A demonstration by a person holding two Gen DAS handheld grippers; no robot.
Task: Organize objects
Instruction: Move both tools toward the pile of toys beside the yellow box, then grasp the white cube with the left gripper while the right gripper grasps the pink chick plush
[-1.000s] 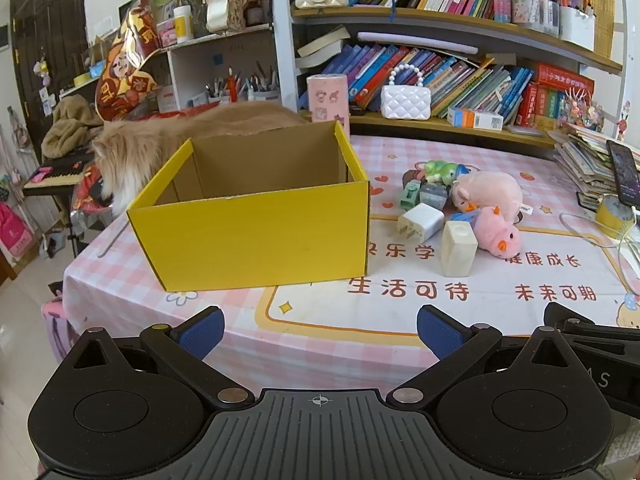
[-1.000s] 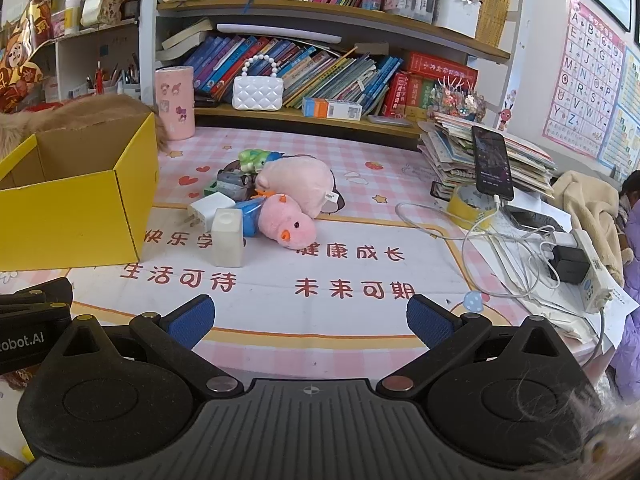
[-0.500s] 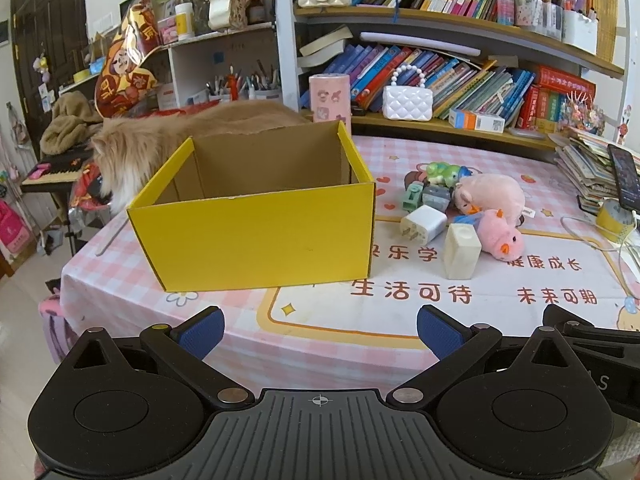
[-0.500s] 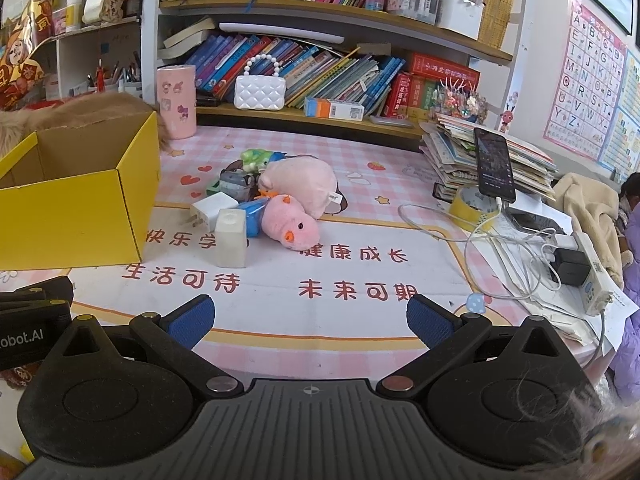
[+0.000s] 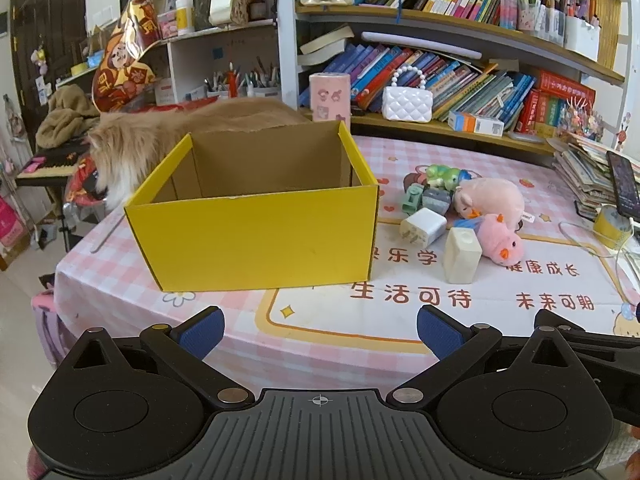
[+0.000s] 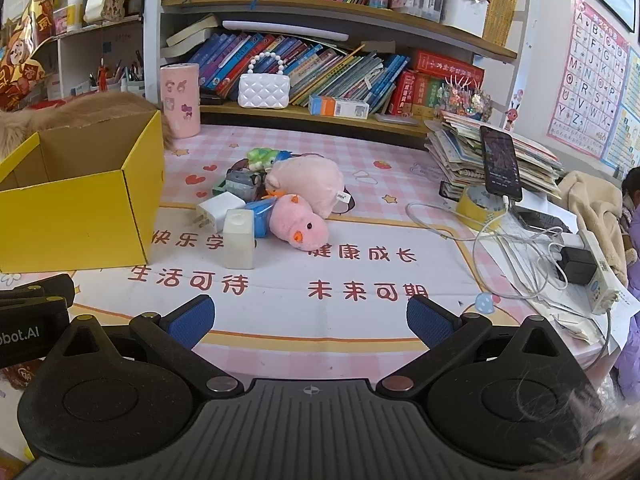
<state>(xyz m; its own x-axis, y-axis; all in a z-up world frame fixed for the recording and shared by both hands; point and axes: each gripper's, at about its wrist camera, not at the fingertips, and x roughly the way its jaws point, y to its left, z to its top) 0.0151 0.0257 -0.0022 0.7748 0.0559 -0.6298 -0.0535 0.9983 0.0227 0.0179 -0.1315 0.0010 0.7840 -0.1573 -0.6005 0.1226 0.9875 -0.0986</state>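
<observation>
Left gripper [image 5: 318, 326] and right gripper [image 6: 307, 318] are held spread and empty short of the table edge. The yellow box [image 5: 256, 236] is stood open-topped, apparently for receiving; the toy pile [image 6: 276, 200] is found just beside it.

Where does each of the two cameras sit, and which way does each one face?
Left wrist view: sits on the left tool, faces the yellow box across the table; both blue pads show, wide apart.
Right wrist view: sits on the right tool, faces the toy pile by the pink pig plush; pads wide apart, the left tool at its left edge.
Shared: box, pig, white bottle, bookshelf.
</observation>
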